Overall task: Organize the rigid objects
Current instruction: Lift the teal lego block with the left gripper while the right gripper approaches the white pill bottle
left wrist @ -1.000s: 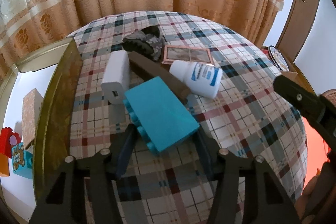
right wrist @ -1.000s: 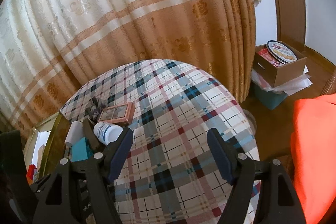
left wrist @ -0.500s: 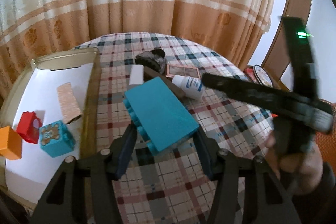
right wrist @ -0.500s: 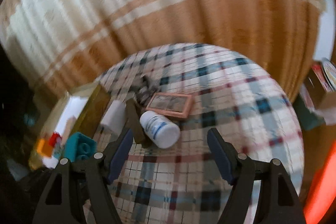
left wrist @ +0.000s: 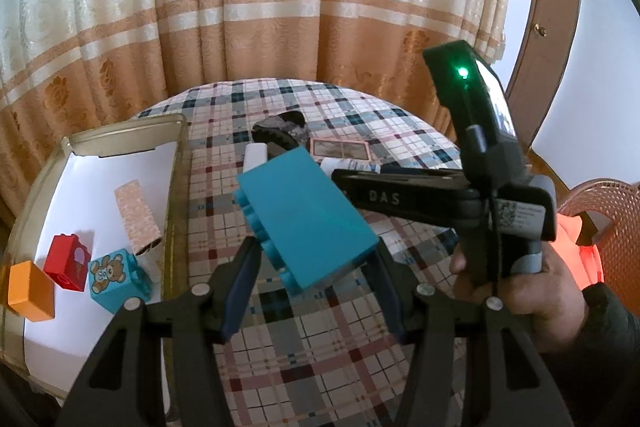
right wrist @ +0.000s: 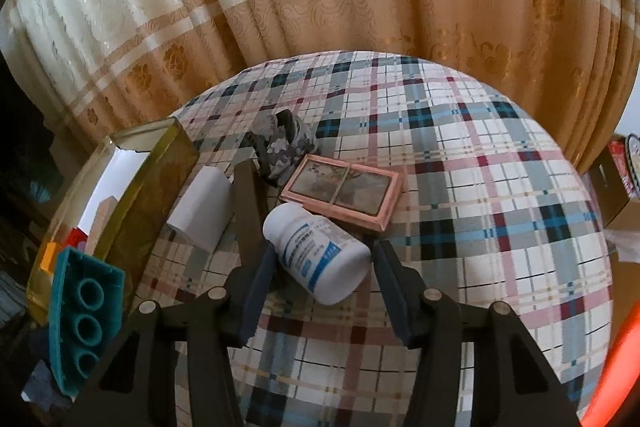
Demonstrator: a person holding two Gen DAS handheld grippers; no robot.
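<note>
In the left wrist view, a blue block [left wrist: 306, 217] is pinched by the left gripper [left wrist: 312, 277] above the checked table [left wrist: 320, 359]. Four things are already lying in the tray [left wrist: 100, 143], so sorting is judged partly done.

In the right wrist view, the right gripper [right wrist: 322, 281] has just been closing around a white bottle [right wrist: 316, 253]; contact cannot be told. A pink case [right wrist: 342, 193], a white box [right wrist: 202, 209] and a dark strip [right wrist: 248, 205] are left on the table.

Setting: a lived-in home room.
Far side: cream-and-tan floral curtains [right wrist: 360, 7] hanging to the floor.
Near: round table under a plaid cloth [right wrist: 460, 187].
Right: wooden door [left wrist: 548, 27], woven chair [left wrist: 608, 211], cardboard box [right wrist: 616, 187] of household goods.
</note>
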